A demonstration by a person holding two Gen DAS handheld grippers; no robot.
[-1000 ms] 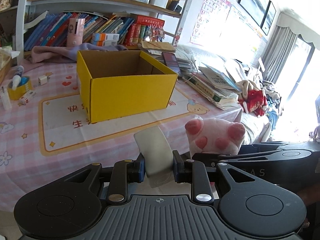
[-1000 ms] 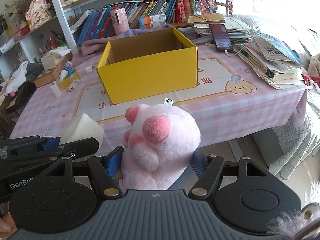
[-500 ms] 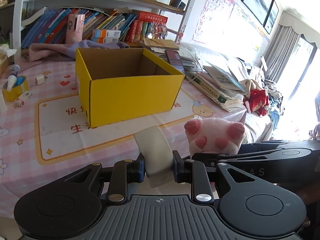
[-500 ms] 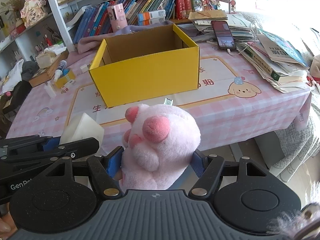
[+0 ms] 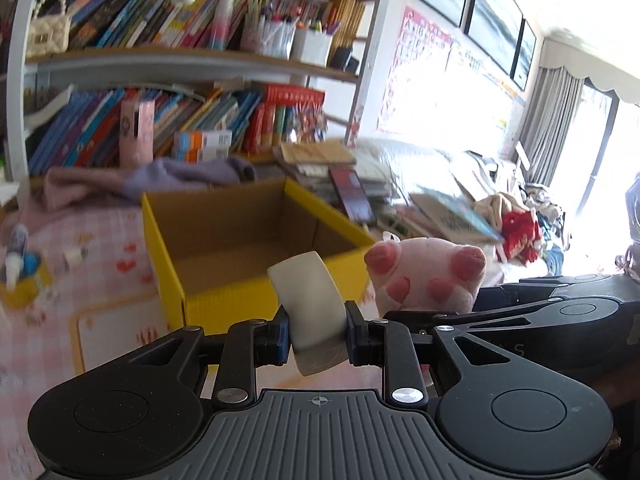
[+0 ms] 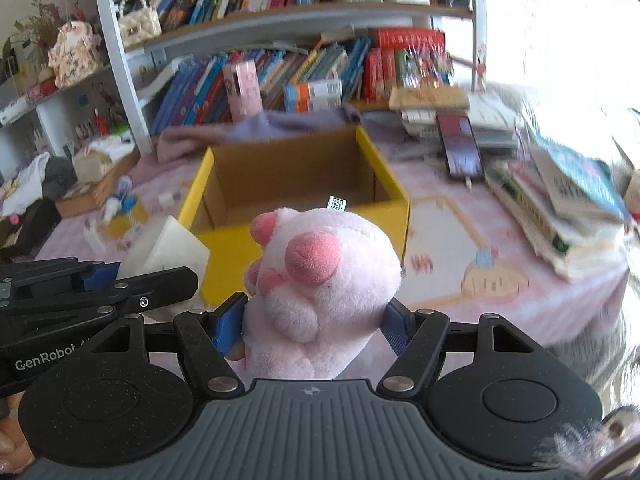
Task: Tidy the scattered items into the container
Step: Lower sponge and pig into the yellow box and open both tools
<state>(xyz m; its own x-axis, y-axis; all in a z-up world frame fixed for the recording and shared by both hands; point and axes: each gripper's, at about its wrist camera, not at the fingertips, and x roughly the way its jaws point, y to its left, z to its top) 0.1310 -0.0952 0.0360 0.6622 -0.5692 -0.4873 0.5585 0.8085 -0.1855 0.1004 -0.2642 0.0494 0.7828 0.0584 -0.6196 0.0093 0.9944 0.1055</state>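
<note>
My left gripper (image 5: pixel 316 330) is shut on a white curved block (image 5: pixel 308 296), which sticks up between its pads. My right gripper (image 6: pixel 314 320) is shut on a pink plush paw toy (image 6: pixel 320 276) with darker pink pads. Both are held side by side just in front of the open yellow cardboard box (image 5: pixel 256 240), whose brown inside shows nothing in it. The same box (image 6: pixel 296 184) lies straight ahead in the right wrist view, with the white block (image 6: pixel 168 246) and the left gripper at the lower left. From the left wrist view, the plush paw (image 5: pixel 428 280) shows on the right.
The box stands on a pink checked tablecloth (image 6: pixel 460 240). A pile of books (image 6: pixel 560 208) and a phone (image 6: pixel 460 148) lie to its right. Left of it stand a small yellow cup (image 5: pixel 24 284) and small bits. A purple cloth (image 5: pixel 180 172) and bookshelves are behind.
Both grippers have moved forward and up toward the box with their loads. The box now looks larger and closer, and its inside floor is in view.
</note>
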